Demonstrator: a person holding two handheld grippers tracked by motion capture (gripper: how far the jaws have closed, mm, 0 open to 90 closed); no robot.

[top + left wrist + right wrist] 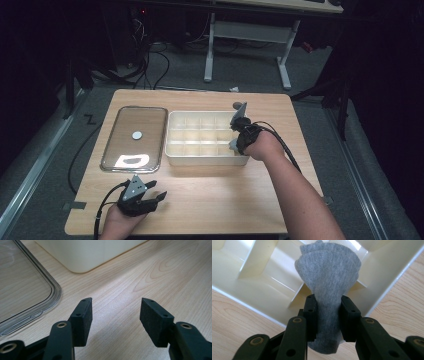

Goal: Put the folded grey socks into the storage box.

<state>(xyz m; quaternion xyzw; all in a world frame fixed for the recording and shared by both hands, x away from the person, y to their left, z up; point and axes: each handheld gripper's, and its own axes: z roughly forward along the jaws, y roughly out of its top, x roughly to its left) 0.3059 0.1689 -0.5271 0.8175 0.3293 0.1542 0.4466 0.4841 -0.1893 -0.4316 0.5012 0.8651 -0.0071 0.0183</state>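
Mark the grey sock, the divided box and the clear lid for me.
grey sock (329,272): right gripper view, its bunched upper part.
divided box (205,160): high view, near outer wall.
clear lid (127,137): high view, its flat middle.

I see a tabletop (200,200) of pale wood with a clear grain and a smooth, lightly satin finish. The divided box (172,145) on it looks like cream plastic, smooth with a soft sheen on its inner walls. Beside it lies a lid (112,135) of clear, glossy plastic that mirrors the light. The rolled sock (329,282) in my right gripper (328,305) is grey knitted cloth, finely ribbed and matt. Both grippers' jaws are matt black plastic with grainy, faintly rough pads (82,320) and brass-coloured metal rivets.
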